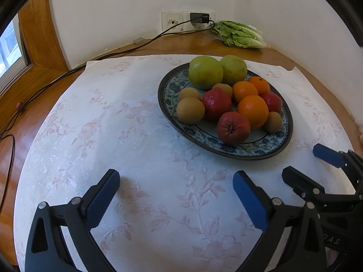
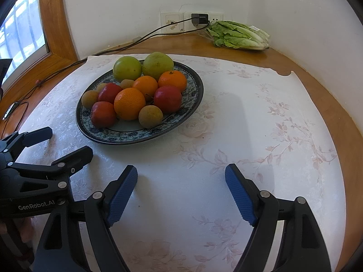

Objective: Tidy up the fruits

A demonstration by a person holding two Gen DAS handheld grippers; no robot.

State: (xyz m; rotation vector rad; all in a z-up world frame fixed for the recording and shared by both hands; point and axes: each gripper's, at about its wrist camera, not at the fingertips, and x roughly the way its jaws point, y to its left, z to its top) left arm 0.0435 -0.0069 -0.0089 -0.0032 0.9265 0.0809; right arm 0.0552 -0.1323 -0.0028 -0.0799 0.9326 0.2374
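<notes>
A blue patterned oval plate (image 1: 240,151) (image 2: 136,136) on the white floral cloth holds two green fruits (image 1: 205,72) (image 2: 127,68), three oranges (image 1: 253,111) (image 2: 129,103), three red fruits (image 1: 233,130) (image 2: 103,114) and several brown kiwis (image 1: 190,110) (image 2: 150,116). My left gripper (image 1: 177,195) is open and empty over the cloth, near side of the plate. My right gripper (image 2: 181,192) is open and empty, to the right of the plate; it also shows in the left wrist view (image 1: 306,161). The left gripper shows at the left of the right wrist view (image 2: 68,142).
A bag of lettuce (image 1: 238,34) (image 2: 240,35) lies in the back corner by a wall socket with a black charger (image 1: 199,18) (image 2: 199,19). Its cable (image 1: 68,72) runs left along the wooden tabletop. A window with a wooden frame (image 2: 52,22) is at the left.
</notes>
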